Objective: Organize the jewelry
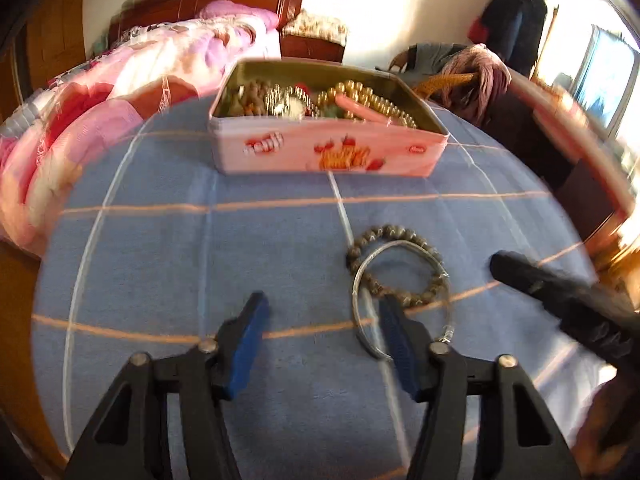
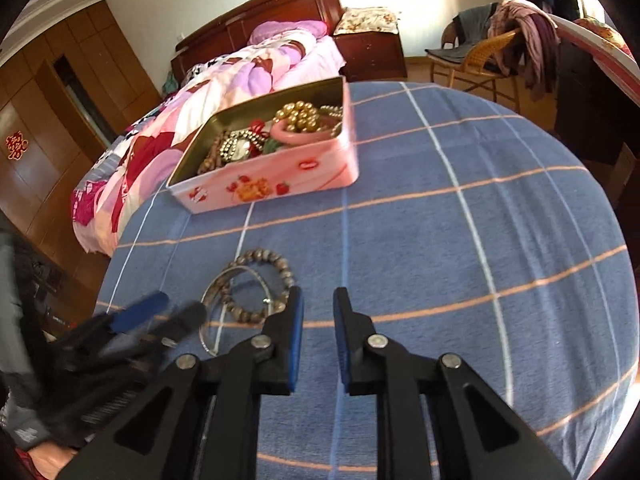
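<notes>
A pink tin box (image 1: 332,152) (image 2: 272,176) stands open on the blue checked tablecloth (image 1: 160,240), holding gold beads, a pink bangle and other jewelry. Nearer to me a grey-brown beaded bracelet (image 1: 396,264) (image 2: 260,258) lies overlapping a thin silver bangle (image 1: 353,300) (image 2: 204,304). My left gripper (image 1: 322,308) is open above the cloth; its right finger covers part of the bangle, and nothing sits between the jaws. My right gripper (image 2: 319,294) stands just right of the two bracelets with a narrow, empty gap. Each gripper shows blurred at the edge of the other's view.
A bed with a pink quilt (image 2: 224,80) runs along the table's far left side. A wicker chair (image 2: 480,60) draped with clothes stands at the far right, with a dark cabinet (image 2: 588,100) beside it. Wooden wardrobes (image 2: 52,120) line the left wall.
</notes>
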Available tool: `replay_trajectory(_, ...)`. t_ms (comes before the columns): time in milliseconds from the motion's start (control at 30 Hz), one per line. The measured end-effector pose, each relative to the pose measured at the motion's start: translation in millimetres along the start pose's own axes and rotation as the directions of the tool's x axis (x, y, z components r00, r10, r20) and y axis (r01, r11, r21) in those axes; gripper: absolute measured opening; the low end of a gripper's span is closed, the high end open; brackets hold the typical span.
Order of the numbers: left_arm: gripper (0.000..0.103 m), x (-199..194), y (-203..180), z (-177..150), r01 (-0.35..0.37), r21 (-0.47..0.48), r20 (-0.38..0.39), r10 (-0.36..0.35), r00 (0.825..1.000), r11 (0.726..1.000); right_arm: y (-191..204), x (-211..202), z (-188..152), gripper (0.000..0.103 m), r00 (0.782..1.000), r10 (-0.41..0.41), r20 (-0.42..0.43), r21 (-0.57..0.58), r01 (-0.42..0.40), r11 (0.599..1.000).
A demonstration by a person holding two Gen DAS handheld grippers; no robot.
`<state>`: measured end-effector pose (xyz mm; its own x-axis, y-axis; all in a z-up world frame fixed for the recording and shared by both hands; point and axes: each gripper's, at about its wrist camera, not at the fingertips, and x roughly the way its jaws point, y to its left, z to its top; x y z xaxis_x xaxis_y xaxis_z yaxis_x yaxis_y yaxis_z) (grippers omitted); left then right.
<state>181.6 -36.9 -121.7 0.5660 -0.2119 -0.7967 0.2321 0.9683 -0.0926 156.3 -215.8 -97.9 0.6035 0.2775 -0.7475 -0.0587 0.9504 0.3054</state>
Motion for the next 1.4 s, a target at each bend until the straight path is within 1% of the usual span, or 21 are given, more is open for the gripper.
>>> replay_trajectory(33,0.042,-1,-3,0,-0.022,0.029,-0.002,0.022,1.000,0.999,-1,0,0,0.020,1.000,0.003,-0.003,0.000,-0.003,1.000)
replay_trajectory(67,0.034,-1,-2,1,-0.026,0.040,-0.002,0.026,1.000,0.999,-1,1,0,0.020,1.000,0.006,-0.006,-0.002,-0.006,1.000)
replay_trajectory(100,0.029,-2,2,2,-0.029,0.031,-0.003,0.029,1.000,0.999,-1,3,1,0.020,1.000,0.009,-0.009,-0.006,-0.009,1.000)
replay_trajectory(133,0.018,-2,6,3,-0.040,0.031,-0.005,0.040,0.999,0.999,1,5,1,0.020,1.000,0.013,-0.011,-0.011,-0.013,1.000)
replay_trajectory(167,0.013,-3,9,3,-0.057,0.037,-0.004,0.057,0.998,0.998,3,8,2,0.020,1.000,0.023,-0.016,-0.020,-0.024,1.000)
replay_trajectory(267,0.013,-4,19,3,-0.065,0.019,-0.006,0.065,0.998,0.998,13,19,7,0.020,0.999,0.039,-0.030,-0.050,-0.040,0.998)
replay_trajectory(367,0.013,-5,25,3,-0.094,0.017,-0.006,0.095,0.996,0.995,26,34,10,0.020,0.997,0.051,-0.059,-0.081,-0.056,0.995)
replay_trajectory(467,0.013,-4,35,3,-0.087,-0.006,-0.007,0.087,0.996,0.996,39,42,9,0.020,0.996,0.057,-0.075,-0.120,-0.066,0.991)
replay_trajectory(500,0.013,-3,35,3,-0.092,0.002,-0.006,0.092,0.996,0.996,44,45,7,0.021,0.996,0.037,-0.080,-0.147,-0.049,0.988)
replay_trajectory(600,0.013,-2,34,4,-0.094,0.008,-0.003,0.094,0.996,0.996,58,45,4,0.024,0.998,-0.032,-0.057,-0.241,0.017,0.970)
replay_trajectory(633,0.011,-2,36,5,-0.090,0.002,-0.002,0.090,0.996,0.996,62,46,3,0.026,0.997,-0.047,-0.055,-0.272,0.031,0.962)
replay_trajectory(667,0.004,-2,37,4,-0.091,0.002,-0.001,0.091,0.996,0.996,65,46,1,0.026,0.996,-0.066,-0.051,-0.304,0.048,0.951)
replay_trajectory(733,0.002,-3,40,4,-0.092,0.017,-0.001,0.092,0.996,0.996,67,45,-3,0.021,0.993,-0.109,-0.041,-0.355,0.088,0.931)
replay_trajectory(767,0.002,-4,42,3,-0.088,0.013,-0.002,0.088,0.996,0.996,66,44,-3,0.014,0.991,-0.126,-0.039,-0.366,0.103,0.925)
replay_trajectory(800,0.002,-5,46,2,-0.077,0.000,-0.003,0.077,0.997,0.997,63,43,-4,0.012,0.988,-0.148,-0.034,-0.373,0.125,0.920)
replay_trajectory(867,0.002,-8,56,1,-0.032,-0.047,0.006,0.032,0.999,0.998,52,39,-3,0.011,0.984,-0.179,-0.021,-0.343,0.161,0.925)
replay_trajectory(900,0.002,-11,61,0,-0.014,-0.070,0.019,0.015,1.000,0.997,44,37,-2,0.011,0.984,-0.178,-0.018,-0.311,0.164,0.936)
replay_trajectory(967,0.002,-17,65,-1,-0.007,-0.076,0.050,0.011,0.999,0.997,30,30,1,0.011,0.990,-0.143,-0.014,-0.237,0.136,0.962)
replay_trajectory(1033,0.002,-23,66,0,-0.007,-0.067,0.077,0.012,0.997,0.998,19,19,3,0.011,0.992,-0.123,0.011,-0.179,0.123,0.976)
replay_trajectory(1200,0.002,-34,66,4,0.009,-0.074,0.115,-0.001,0.993,0.997,14,-4,11,0.011,0.995,-0.078,0.059,-0.129,0.085,0.988)
replay_trajectory(1400,0.002,-42,60,14,0.010,-0.084,0.137,0.001,0.991,0.996,24,-25,23,0.011,0.993,-0.028,0.118,-0.104,0.040,0.994)
